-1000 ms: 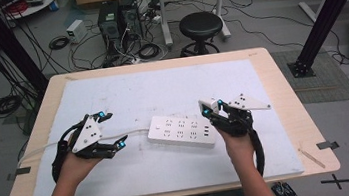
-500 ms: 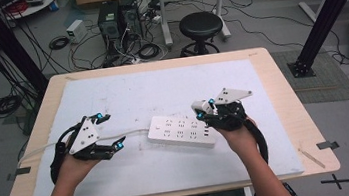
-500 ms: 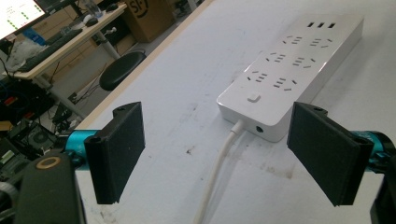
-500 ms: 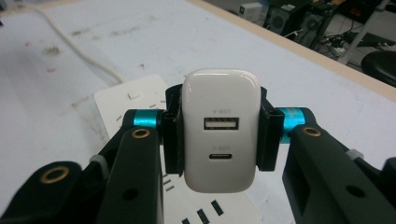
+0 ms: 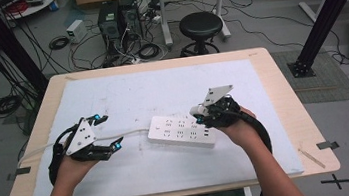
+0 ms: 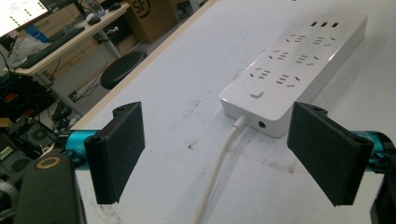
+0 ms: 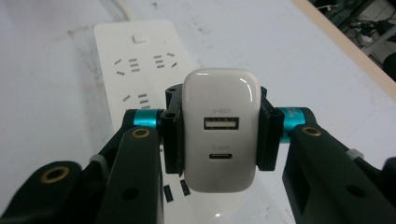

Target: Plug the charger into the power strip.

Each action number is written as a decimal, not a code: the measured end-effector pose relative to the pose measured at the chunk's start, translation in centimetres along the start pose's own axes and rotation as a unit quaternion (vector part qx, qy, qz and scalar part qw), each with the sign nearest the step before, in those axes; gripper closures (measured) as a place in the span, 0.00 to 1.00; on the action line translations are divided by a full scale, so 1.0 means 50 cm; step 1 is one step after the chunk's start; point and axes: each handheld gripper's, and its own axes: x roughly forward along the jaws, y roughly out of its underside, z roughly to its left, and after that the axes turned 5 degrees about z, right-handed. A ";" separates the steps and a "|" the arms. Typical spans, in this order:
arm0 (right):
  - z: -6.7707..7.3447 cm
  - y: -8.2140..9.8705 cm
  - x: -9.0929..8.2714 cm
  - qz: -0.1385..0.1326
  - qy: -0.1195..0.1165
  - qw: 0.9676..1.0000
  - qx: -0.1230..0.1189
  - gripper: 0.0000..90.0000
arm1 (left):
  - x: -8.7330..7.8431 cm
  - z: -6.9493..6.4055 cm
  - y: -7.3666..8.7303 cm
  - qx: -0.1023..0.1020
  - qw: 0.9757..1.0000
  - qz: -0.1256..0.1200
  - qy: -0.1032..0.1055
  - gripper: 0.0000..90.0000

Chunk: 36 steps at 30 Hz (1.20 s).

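Right hand-held gripper (image 7: pixel 217 135) clamps the white USB charger (image 7: pixel 220 128) by its flat sides above the power strip (image 5: pixel 182 131): judged light, rigid, glossy-slippery; left hand-held gripper (image 6: pixel 219 154) released over the counter (image 5: pixel 282 90).

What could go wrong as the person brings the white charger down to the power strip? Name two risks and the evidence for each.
1. The right tongs grip the charger by its smooth sides, so it might tilt or slip when pushed into a socket.
2. The left tongs stand open, apart from the power strip, so the loose strip may slide on the white mat under the push.
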 end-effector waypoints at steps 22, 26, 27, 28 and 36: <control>-0.015 -0.049 0.025 0.128 -0.026 0.984 -0.118 0.70 | 0.001 0.001 0.005 -0.002 1.000 0.000 0.002 0.21; -0.026 -0.065 0.034 0.159 -0.032 0.977 -0.141 0.70 | 0.001 0.000 0.006 -0.004 1.000 0.000 0.002 0.21; -0.027 -0.068 0.036 0.165 -0.030 0.975 -0.145 0.70 | 0.001 0.000 0.007 -0.004 1.000 -0.001 0.001 0.21; -0.029 -0.071 0.036 0.170 -0.028 0.974 -0.148 0.70 | 0.000 0.001 0.008 -0.005 1.000 -0.001 0.001 0.21; -0.026 -0.086 0.046 0.194 -0.028 0.966 -0.170 0.70 | -0.001 0.003 0.011 -0.005 1.000 0.000 0.001 0.21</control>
